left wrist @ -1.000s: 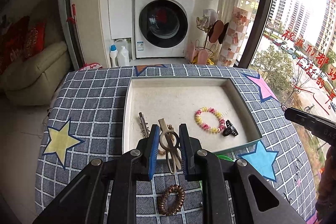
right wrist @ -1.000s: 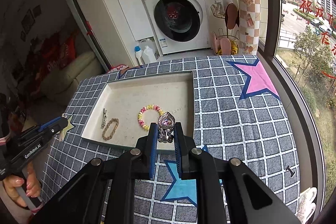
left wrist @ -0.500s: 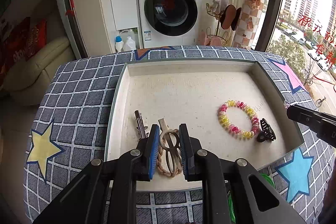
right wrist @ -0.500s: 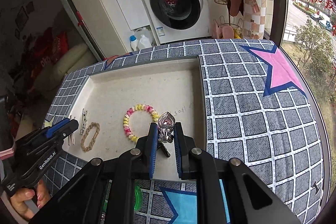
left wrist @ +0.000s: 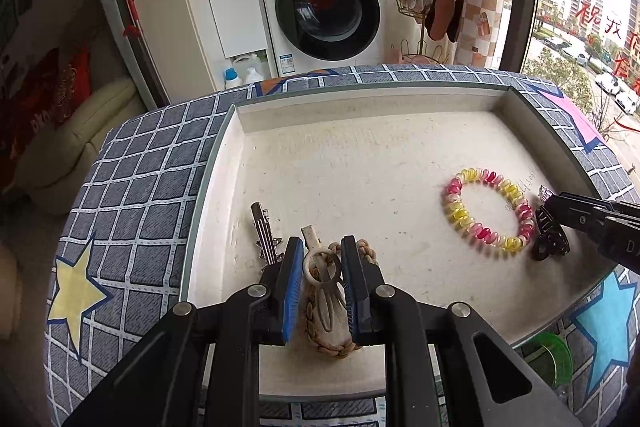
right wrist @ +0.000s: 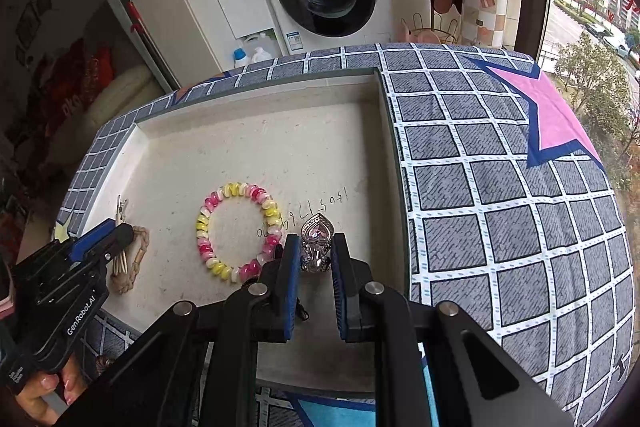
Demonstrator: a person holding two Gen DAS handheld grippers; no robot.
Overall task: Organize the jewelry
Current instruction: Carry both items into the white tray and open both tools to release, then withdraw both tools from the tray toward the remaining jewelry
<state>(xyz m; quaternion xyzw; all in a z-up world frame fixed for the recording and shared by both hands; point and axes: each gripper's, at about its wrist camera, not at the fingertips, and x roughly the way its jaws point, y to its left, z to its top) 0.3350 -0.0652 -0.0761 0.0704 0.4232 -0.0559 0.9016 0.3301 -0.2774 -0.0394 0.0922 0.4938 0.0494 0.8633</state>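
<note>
nearby, left tool (left wrist: 320, 267) pinching beige hair clip (left wrist: 322, 279) low over tray (left wrist: 360, 155), above braided loop (left wrist: 332, 343). clip looks light, stiff, slick; grip flat sides. right tool (right wrist: 314, 259) pinching silver heart clip (right wrist: 316, 241) near beaded bracelet (right wrist: 236, 231); small, likely fragile. black claw clip (left wrist: 550, 239) partly hidden, detail unclear.

The right hand-held gripper (right wrist: 315, 259) is pinching a silver heart-shaped clip (right wrist: 316, 242) over the shallow cream tray (right wrist: 390, 163), just beside a pink-and-yellow spiral hair tie (right wrist: 237, 229).
</note>
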